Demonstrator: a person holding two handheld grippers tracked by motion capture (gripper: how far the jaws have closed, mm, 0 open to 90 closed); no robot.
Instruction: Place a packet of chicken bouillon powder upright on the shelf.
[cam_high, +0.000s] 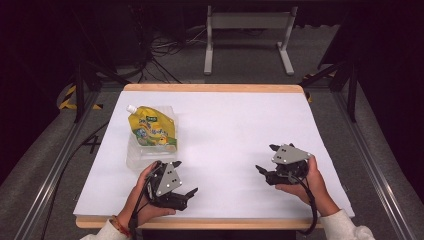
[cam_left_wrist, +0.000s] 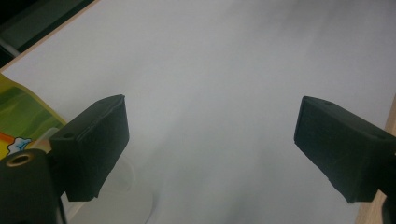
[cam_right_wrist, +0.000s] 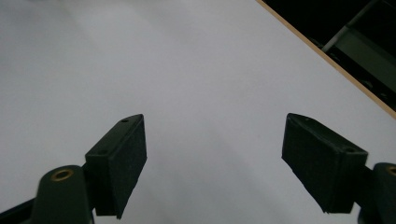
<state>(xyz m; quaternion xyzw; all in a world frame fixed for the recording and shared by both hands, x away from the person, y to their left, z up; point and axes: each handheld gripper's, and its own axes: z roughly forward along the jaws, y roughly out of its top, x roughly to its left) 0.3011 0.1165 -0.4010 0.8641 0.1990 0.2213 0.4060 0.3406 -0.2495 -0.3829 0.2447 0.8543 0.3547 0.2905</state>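
Observation:
A yellow spouted drink pouch (cam_high: 151, 128) lies on a clear plastic tray (cam_high: 135, 159) at the left of the white table (cam_high: 235, 120). My left gripper (cam_high: 185, 177) rests near the front edge, just right of the tray, held in a hand. In the left gripper view its jaws (cam_left_wrist: 211, 116) stand open over bare white surface, with the pouch's edge (cam_left_wrist: 18, 116) and the tray's rim (cam_left_wrist: 135, 191) at the far left. My right gripper (cam_high: 266, 158) sits at the right side of the table, pointing left. Its jaws (cam_right_wrist: 214, 123) are wide open with nothing between them.
The table's wooden rim (cam_high: 215, 88) runs along the far side, and a wooden edge (cam_right_wrist: 327, 58) crosses the upper right of the right gripper view. Beyond the table stand a grey metal frame (cam_high: 247, 35) and cables (cam_high: 165, 47) on the floor.

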